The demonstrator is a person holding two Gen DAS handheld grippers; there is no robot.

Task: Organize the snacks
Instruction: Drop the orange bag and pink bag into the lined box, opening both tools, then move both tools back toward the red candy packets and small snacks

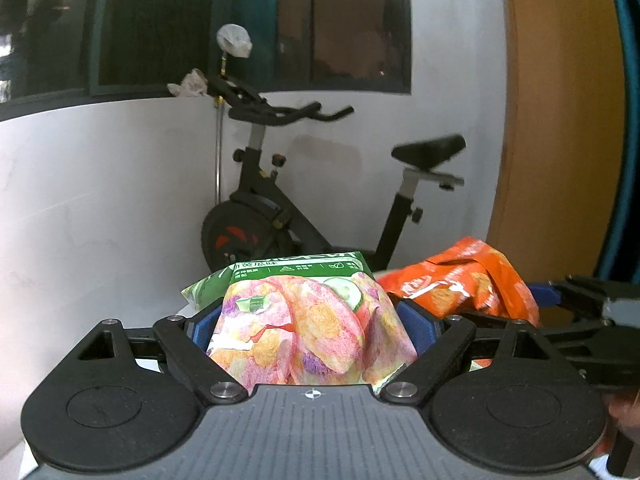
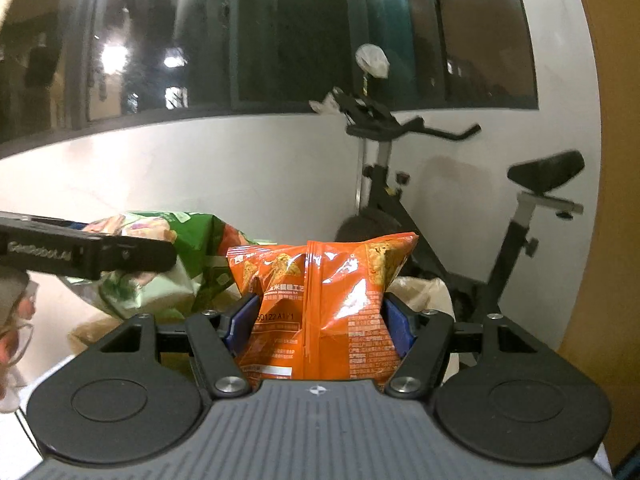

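Observation:
My left gripper is shut on a green chip bag printed with pink and orange chips, held up in the air. My right gripper is shut on an orange snack bag, also held up. In the left wrist view the orange bag and the right gripper show at the right. In the right wrist view the green bag and the left gripper show at the left. Both bags sit side by side at about the same height.
A black exercise bike stands against the white wall ahead; it also shows in the right wrist view. A dark window runs above. An orange-brown door is at the right. A pale bag lies behind the orange bag.

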